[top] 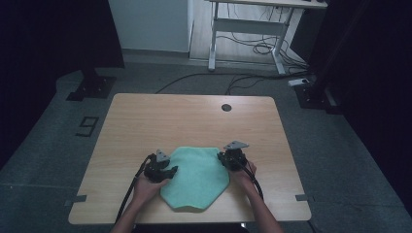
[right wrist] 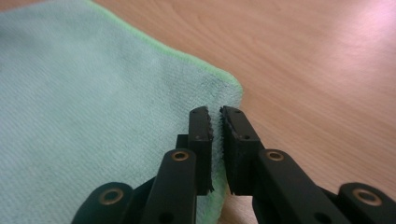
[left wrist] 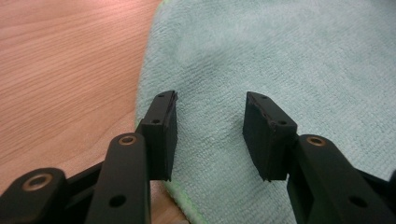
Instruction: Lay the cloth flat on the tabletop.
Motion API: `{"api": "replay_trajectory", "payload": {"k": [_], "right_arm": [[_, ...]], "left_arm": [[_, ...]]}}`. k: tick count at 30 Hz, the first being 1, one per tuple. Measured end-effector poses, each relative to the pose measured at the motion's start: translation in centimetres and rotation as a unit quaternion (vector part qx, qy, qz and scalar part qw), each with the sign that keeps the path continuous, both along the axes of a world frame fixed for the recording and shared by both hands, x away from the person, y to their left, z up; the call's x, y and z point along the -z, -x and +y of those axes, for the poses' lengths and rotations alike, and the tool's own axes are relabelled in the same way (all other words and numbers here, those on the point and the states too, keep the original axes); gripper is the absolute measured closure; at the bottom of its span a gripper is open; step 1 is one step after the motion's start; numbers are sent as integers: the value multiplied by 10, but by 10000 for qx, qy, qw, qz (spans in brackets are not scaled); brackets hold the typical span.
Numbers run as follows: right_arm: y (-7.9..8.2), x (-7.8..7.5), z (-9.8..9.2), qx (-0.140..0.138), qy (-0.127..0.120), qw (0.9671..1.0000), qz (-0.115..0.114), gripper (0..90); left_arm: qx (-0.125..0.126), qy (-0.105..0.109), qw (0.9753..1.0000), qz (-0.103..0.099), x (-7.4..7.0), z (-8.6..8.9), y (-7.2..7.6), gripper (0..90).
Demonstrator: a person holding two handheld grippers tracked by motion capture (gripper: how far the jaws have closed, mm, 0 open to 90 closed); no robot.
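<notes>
A light green microfibre cloth (top: 197, 177) lies flat on the near middle of the wooden table (top: 194, 116). My left gripper (top: 170, 171) rests at the cloth's left edge. In the left gripper view it (left wrist: 212, 98) is open, both jaws standing wide apart over the cloth (left wrist: 280, 56) with nothing between them. My right gripper (top: 224, 158) sits at the cloth's upper right corner. In the right gripper view it (right wrist: 215, 112) has its toothed jaws brought together to a thin slit, right above the hemmed edge of the cloth (right wrist: 84, 102).
A round dark cable hole (top: 226, 107) marks the far middle of the table. Bare wood surrounds the cloth on the left, right and far sides. Beyond the table stand a white desk frame (top: 248, 29) and loose floor cables (top: 252, 48).
</notes>
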State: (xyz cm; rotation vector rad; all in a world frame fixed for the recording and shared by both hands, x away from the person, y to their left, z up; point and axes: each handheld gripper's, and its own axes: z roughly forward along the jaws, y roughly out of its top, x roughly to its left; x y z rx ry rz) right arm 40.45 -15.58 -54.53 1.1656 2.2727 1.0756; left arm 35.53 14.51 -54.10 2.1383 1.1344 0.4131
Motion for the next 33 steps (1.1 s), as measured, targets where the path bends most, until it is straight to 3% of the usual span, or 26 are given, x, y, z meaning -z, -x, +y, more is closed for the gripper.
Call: {"api": "replay_trajectory", "payload": {"k": [3,5,9,12,14,16,18,19,21,23,24,28,33], "right_arm": [[5,-10,-1,33,-26,9999,-167,833],[9,-20,2,44,94,9995,-299,833],[13,-38,17,106,356,9962,-785,831],[6,-43,27,157,456,9946,-922,824],[-2,-40,32,165,455,9951,-862,774],[-11,-31,32,68,324,9974,-633,608],[-10,-27,26,283,158,9980,-546,555],[-6,-28,20,301,-7,9979,-569,520],[6,-31,6,379,-87,9973,-621,456],[13,-33,-2,431,-155,9970,-629,448],[30,-34,-18,409,-358,9973,-499,438],[62,-28,-32,241,-513,9982,-202,431],[84,-17,-32,92,-547,9985,36,411]], "left_arm": [[-1,-13,10000,23,0,0,0,548],[-23,-15,10000,28,-1,-1,0,546],[-44,-43,10000,67,-2,-3,-5,541],[-57,-96,9999,97,-2,-4,-12,540],[-83,-80,9999,109,-2,-4,-14,540],[-85,-65,9999,124,-3,-4,-15,540],[-70,-90,9999,94,-2,-4,-14,540],[-77,-90,9999,68,-2,-5,-14,540],[-79,-91,9999,65,-2,-5,-14,540],[-79,-92,9999,64,-2,-5,-14,540],[-91,-92,9999,62,-2,-5,-14,540],[-124,-88,9999,17,-1,-5,-12,539],[-127,-75,9999,-13,0,-5,-12,540]]}}
